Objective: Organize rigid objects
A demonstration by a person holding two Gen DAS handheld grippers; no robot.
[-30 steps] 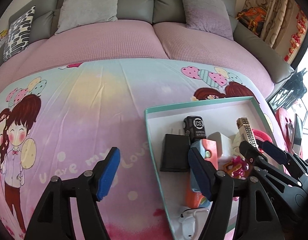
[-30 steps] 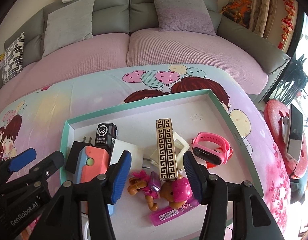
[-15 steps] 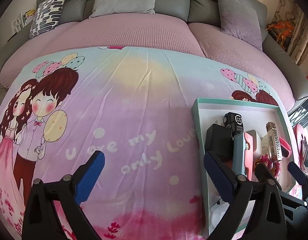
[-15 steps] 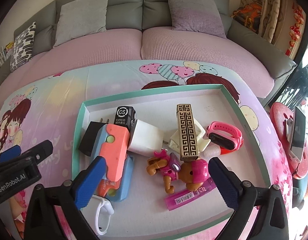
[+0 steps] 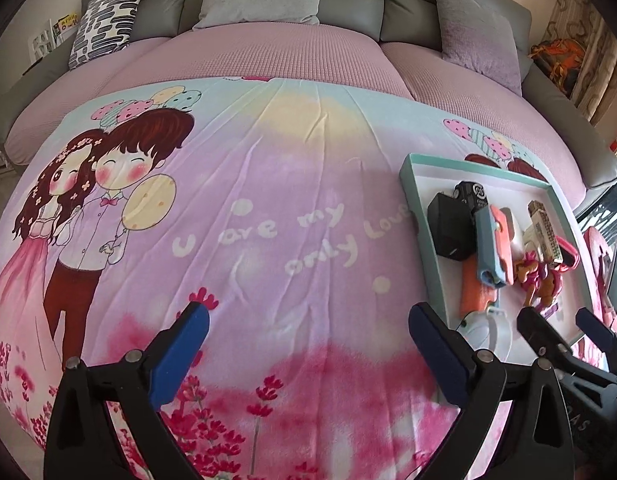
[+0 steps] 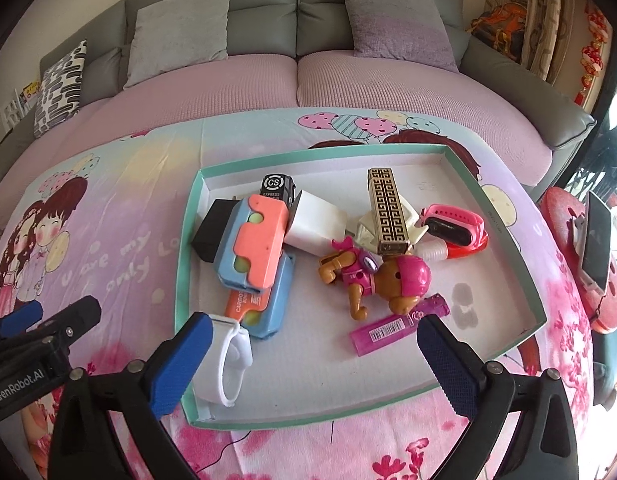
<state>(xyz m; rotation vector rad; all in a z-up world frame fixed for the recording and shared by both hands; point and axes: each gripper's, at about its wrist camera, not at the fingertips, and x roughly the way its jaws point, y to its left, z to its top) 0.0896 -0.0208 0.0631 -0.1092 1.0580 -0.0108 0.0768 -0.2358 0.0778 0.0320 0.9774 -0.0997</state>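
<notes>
The rigid objects sit heaped in a teal-rimmed tray (image 6: 504, 216) on the cartoon-print blanket (image 5: 268, 184): a black adapter (image 6: 210, 232), a coral and blue case (image 6: 256, 246), a white plug block (image 6: 314, 222), a gold patterned box (image 6: 386, 212), a pink watch (image 6: 454, 226), a toy pup (image 6: 382, 280), a magenta lighter (image 6: 396, 326) and a white strap (image 6: 230, 360) at the near-left corner. The right gripper (image 6: 312, 364) hangs over the tray's near edge, jaws spread wide and empty. The left gripper (image 5: 308, 356) is just as wide and empty, over bare blanket beside the tray. From where I stand, the pile looks like trouble: the gold box leans on other pieces, so pulling a neighbour could topple it, and a wide jaw could snag two things together. The tray rests on soft bedding, so a firm push may tip it.
</notes>
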